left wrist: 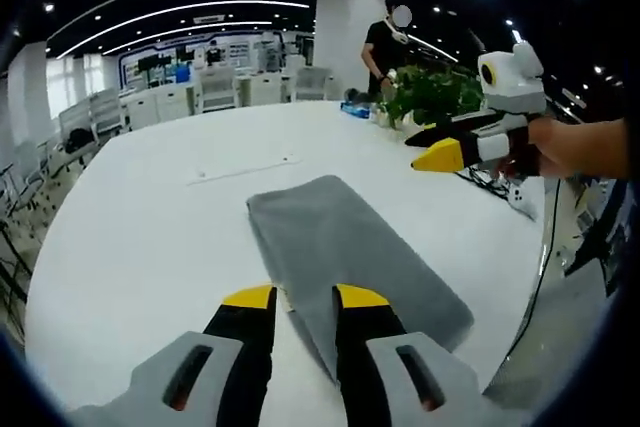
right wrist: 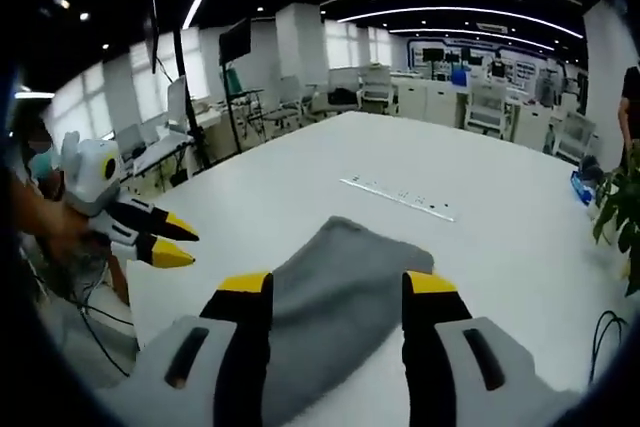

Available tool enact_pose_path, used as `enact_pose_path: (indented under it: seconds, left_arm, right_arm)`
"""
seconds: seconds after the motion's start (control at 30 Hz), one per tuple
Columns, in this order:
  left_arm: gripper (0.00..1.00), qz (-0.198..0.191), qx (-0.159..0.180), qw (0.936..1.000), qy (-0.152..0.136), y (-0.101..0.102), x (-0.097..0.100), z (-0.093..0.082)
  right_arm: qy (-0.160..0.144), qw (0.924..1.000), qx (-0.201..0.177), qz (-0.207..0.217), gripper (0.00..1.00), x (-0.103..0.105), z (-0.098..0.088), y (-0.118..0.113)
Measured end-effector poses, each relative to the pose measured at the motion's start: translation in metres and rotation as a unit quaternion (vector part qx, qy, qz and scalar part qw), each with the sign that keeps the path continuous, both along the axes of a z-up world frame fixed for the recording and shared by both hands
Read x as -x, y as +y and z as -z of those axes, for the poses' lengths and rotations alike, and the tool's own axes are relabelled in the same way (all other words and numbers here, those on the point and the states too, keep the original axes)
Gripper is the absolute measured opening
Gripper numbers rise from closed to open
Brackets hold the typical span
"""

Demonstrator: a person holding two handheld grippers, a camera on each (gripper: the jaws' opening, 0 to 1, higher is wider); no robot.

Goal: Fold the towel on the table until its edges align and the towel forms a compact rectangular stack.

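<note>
Grey towel (left wrist: pixel 345 257) folded into a long rectangle, flat on the white tabletop (left wrist: pixel 150 227). Left hand-held gripper (left wrist: pixel 304 299) low over the towel's near corner, jaws a little apart, nothing clamped. Right hand-held gripper (right wrist: pixel 337 287) above the towel's opposite end, jaws wide, nothing gripped.

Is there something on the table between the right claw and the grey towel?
Nothing visible stands between them. In the right gripper view, the right claw is open directly over the near end of the towel, with only bare white table around it.
</note>
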State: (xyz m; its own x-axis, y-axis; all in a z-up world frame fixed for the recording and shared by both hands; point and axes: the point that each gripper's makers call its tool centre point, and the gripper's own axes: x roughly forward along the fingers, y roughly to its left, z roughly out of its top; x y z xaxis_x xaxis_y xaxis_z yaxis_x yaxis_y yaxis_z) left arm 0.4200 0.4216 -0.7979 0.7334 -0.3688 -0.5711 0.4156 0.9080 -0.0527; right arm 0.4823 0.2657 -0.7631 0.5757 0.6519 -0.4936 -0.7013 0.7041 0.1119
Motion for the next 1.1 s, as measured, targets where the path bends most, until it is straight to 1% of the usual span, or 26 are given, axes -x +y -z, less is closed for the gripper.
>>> enact_pose_path:
  seconds: [0.17,0.27,0.3,0.33,0.4,0.47,0.57,0.63,0.67,0.73,0.77,0.8,0.93,1.03,1.1]
  left_arm:
    - [0.27,0.008,0.002,1.0000,0.002,-0.004,-0.008,0.001]
    - [0.28,0.011,0.002,0.9999,0.000,-0.004,-0.011,0.001]
    - [0.29,0.010,0.010,0.9999,0.003,-0.005,-0.010,0.002]
    - [0.32,0.011,0.011,0.9999,0.003,-0.005,-0.011,0.002]
    - [0.34,0.013,0.008,0.9999,0.004,-0.005,-0.013,0.005]
    - [0.38,0.024,0.003,0.9997,0.006,-0.007,-0.014,0.008]
    - [0.44,0.031,-0.006,0.9995,0.006,-0.007,-0.017,0.012]
    - [0.47,0.036,-0.008,0.9993,0.012,-0.008,-0.016,0.013]
    - [0.51,0.040,-0.009,0.9991,0.015,-0.009,-0.016,0.015]
    - [0.61,0.045,-0.018,0.9986,0.022,-0.011,-0.018,0.022]
    - [0.63,0.047,-0.021,0.9984,0.024,-0.011,-0.018,0.024]
    - [0.63,0.051,-0.026,0.9981,0.024,-0.012,-0.020,0.027]
    - [0.62,0.058,-0.029,0.9975,0.026,-0.013,-0.020,0.031]
    - [0.57,0.064,-0.035,0.9970,0.025,-0.012,-0.021,0.034]
    - [0.56,0.066,-0.041,0.9965,0.031,-0.010,-0.023,0.038]
  right_arm:
    - [0.004,1.0000,-0.005,0.001,0.63,0.012,0.004,-0.005]
    - [-0.001,0.9999,0.005,-0.011,0.67,0.021,0.006,-0.007]
    - [-0.002,0.9999,0.006,-0.014,0.69,0.023,0.007,-0.007]
    - [-0.003,0.9998,0.008,-0.020,0.70,0.028,0.007,-0.007]
    - [-0.008,0.9996,0.011,-0.025,0.73,0.036,0.006,-0.008]
    - [-0.013,0.9995,0.009,-0.028,0.75,0.042,0.004,-0.008]
    - [-0.015,0.9995,0.007,-0.028,0.80,0.050,0.004,-0.010]
    - [-0.025,0.9992,0.010,-0.030,0.84,0.053,0.005,-0.011]
    - [-0.028,0.9990,0.008,-0.035,0.84,0.056,0.005,-0.010]
    - [-0.028,0.9989,0.008,-0.037,0.88,0.059,0.007,-0.011]
    - [-0.027,0.9989,0.009,-0.036,0.90,0.060,0.008,-0.012]
    - [-0.025,0.9990,0.011,-0.035,0.93,0.062,0.010,-0.013]
    - [-0.021,0.9989,0.015,-0.040,0.96,0.070,0.014,-0.017]
    - [-0.017,0.9986,0.024,-0.045,0.97,0.077,0.018,-0.021]
    - [-0.018,0.9984,0.026,-0.046,0.96,0.080,0.020,-0.023]
